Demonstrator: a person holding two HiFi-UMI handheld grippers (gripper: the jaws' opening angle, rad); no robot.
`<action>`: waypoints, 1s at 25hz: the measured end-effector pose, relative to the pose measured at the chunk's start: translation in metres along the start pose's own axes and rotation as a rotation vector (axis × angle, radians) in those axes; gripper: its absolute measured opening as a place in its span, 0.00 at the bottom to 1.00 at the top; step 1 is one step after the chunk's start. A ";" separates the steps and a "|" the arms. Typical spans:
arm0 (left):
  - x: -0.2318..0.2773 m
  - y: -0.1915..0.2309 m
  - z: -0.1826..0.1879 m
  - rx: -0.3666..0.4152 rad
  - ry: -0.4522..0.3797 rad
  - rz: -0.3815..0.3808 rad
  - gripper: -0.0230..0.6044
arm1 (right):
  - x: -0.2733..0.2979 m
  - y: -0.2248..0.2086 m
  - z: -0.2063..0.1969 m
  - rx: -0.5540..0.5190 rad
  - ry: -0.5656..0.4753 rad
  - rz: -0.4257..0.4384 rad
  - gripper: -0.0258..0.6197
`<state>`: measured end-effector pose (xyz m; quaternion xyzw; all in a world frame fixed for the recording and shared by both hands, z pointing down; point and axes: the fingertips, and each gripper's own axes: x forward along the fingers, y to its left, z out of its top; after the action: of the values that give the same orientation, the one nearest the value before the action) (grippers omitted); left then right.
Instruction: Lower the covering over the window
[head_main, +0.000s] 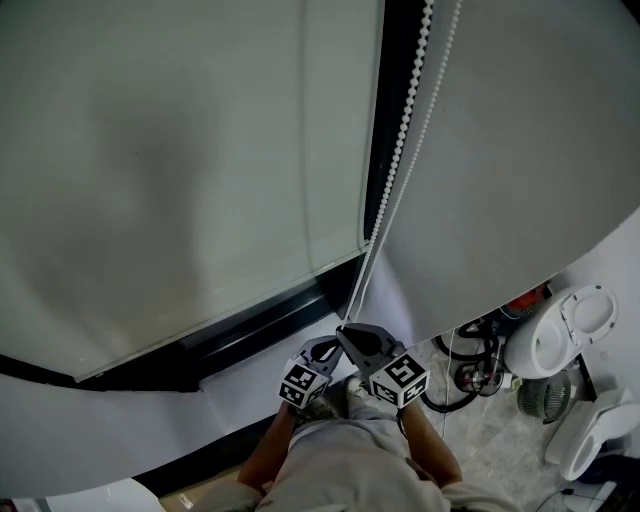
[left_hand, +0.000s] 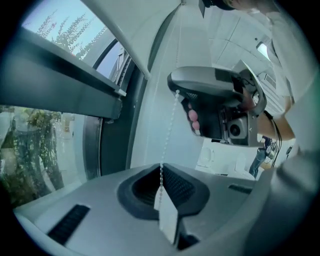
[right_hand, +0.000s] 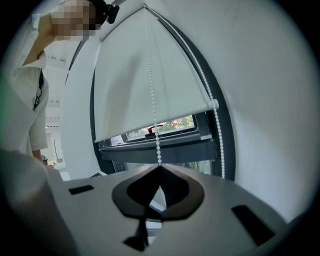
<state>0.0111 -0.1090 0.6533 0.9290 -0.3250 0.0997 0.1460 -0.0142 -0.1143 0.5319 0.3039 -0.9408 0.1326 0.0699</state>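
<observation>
A pale roller blind (head_main: 170, 160) covers most of the window; in the right gripper view the blind (right_hand: 145, 75) ends in a bottom rail (right_hand: 155, 124), with a strip of glass showing under it. A white bead chain (head_main: 395, 170) runs down beside the dark frame to both grippers. My right gripper (head_main: 347, 333) is shut on the chain (right_hand: 154, 100), which rises straight from its jaws (right_hand: 160, 166). Just below it, my left gripper (head_main: 328, 348) is shut on the same strand (left_hand: 170, 125), which leads up from the left gripper (left_hand: 161, 169) to the right gripper (left_hand: 215, 107). A second strand (right_hand: 212, 105) hangs at the right.
The dark window frame (head_main: 250, 335) runs under the blind. A white wall (head_main: 520, 150) lies to the right of the chain. On the floor at the right stand white appliances (head_main: 560, 335) and a tangle of black cables (head_main: 475, 362). A person's arms (head_main: 430, 455) show below the grippers.
</observation>
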 end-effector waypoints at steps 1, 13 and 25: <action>0.001 0.000 -0.004 -0.005 0.008 -0.002 0.07 | 0.001 0.000 -0.004 0.005 0.008 0.000 0.03; 0.015 0.000 -0.053 -0.036 0.103 -0.023 0.07 | 0.008 -0.012 -0.051 0.046 0.098 -0.013 0.03; 0.024 -0.004 -0.104 -0.089 0.216 -0.037 0.07 | 0.020 -0.024 -0.103 0.062 0.207 -0.027 0.03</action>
<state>0.0225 -0.0846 0.7567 0.9113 -0.2945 0.1821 0.2228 -0.0106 -0.1137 0.6397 0.3033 -0.9198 0.1915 0.1591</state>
